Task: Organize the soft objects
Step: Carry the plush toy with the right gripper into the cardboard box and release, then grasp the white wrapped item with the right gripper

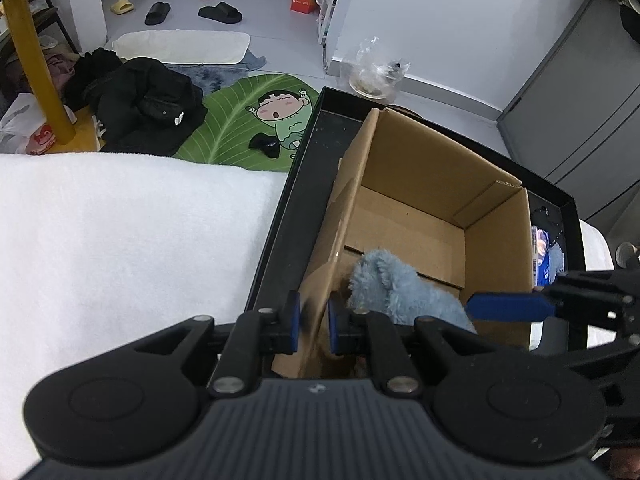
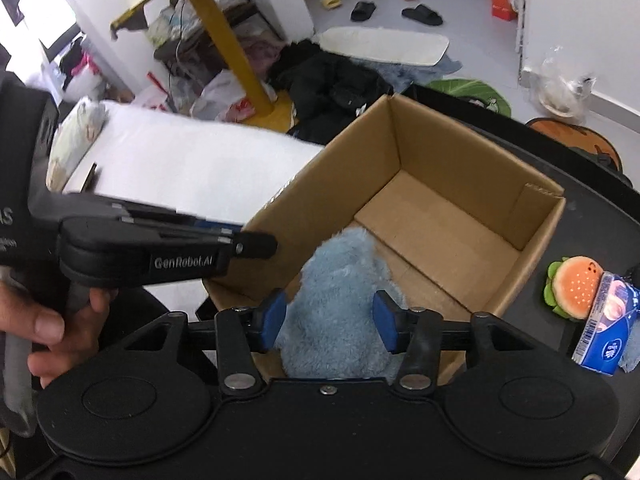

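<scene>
An open cardboard box [image 1: 432, 184] [image 2: 452, 200] stands in a black tray [image 1: 280, 240]. My left gripper [image 1: 314, 324] is shut on the box's near left wall. A fluffy blue plush toy [image 2: 340, 292] [image 1: 392, 280] sits at the box's near end. My right gripper [image 2: 330, 318] has its jaws on both sides of the plush and grips it; one of its fingers [image 1: 508, 306] shows in the left wrist view. A burger plush [image 2: 576, 284] and a blue tissue pack [image 2: 604, 328] lie on the tray to the right of the box.
A white towel-covered surface [image 1: 120, 248] lies left of the tray. On the floor beyond are black clothes [image 1: 140, 108], a green leaf mat [image 1: 248, 120], slippers [image 1: 220, 12], a yellow pole [image 1: 36, 64] and a plastic bag [image 1: 376, 72].
</scene>
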{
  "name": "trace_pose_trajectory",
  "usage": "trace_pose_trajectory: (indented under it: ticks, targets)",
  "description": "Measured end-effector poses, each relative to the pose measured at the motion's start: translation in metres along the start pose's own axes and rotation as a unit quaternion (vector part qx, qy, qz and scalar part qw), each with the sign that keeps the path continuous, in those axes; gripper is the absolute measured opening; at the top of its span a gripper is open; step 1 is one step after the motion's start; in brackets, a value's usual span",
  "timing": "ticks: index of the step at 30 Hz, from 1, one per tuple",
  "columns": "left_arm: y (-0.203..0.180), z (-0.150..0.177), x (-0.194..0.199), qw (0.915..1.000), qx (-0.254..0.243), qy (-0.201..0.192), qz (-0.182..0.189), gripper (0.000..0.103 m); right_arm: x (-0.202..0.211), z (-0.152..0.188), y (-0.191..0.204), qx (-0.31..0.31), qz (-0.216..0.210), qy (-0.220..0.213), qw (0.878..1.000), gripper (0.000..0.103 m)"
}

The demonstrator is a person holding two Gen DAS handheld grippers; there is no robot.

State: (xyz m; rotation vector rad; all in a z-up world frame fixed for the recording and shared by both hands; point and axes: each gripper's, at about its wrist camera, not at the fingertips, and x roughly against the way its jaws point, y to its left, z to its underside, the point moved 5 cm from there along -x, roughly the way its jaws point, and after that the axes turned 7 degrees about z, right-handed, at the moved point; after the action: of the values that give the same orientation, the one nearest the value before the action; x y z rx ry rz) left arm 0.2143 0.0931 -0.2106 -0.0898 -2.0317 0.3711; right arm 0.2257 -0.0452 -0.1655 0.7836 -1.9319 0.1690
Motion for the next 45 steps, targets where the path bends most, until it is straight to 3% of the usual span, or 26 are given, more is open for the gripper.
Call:
trace_pose_trajectory:
  ticks: [18, 25, 29, 36, 45]
  targets:
    - [-0.017, 0.012, 0.03, 0.9988, -0.035, -0.033, -0.013, 0.015, 0.05, 0.01, -0.027, -0.059, 0.029, -0.074, 0.995, 0.052]
    - [-0.029, 0.022, 0.039, 0.997, -0.061, -0.045, -0.017, 0.034, 0.068, 0.028, -0.05, -0.1, 0.046, -0.1, 0.989, 0.054]
    - [-0.034, 0.022, 0.042, 0.9956, -0.069, -0.056, -0.029, 0.046, 0.077, 0.042, -0.067, -0.135, 0.058, -0.12, 0.982, 0.054]
    - [-0.041, 0.024, 0.044, 0.9926, -0.086, -0.067, -0.054, 0.051, 0.078, 0.063, -0.107, -0.223, 0.091, -0.136, 0.961, 0.054]
    - [-0.044, 0.012, 0.033, 0.9921, -0.071, -0.053, -0.089, 0.052, 0.047, 0.089, -0.138, -0.283, 0.142, -0.096, 0.944, 0.054]
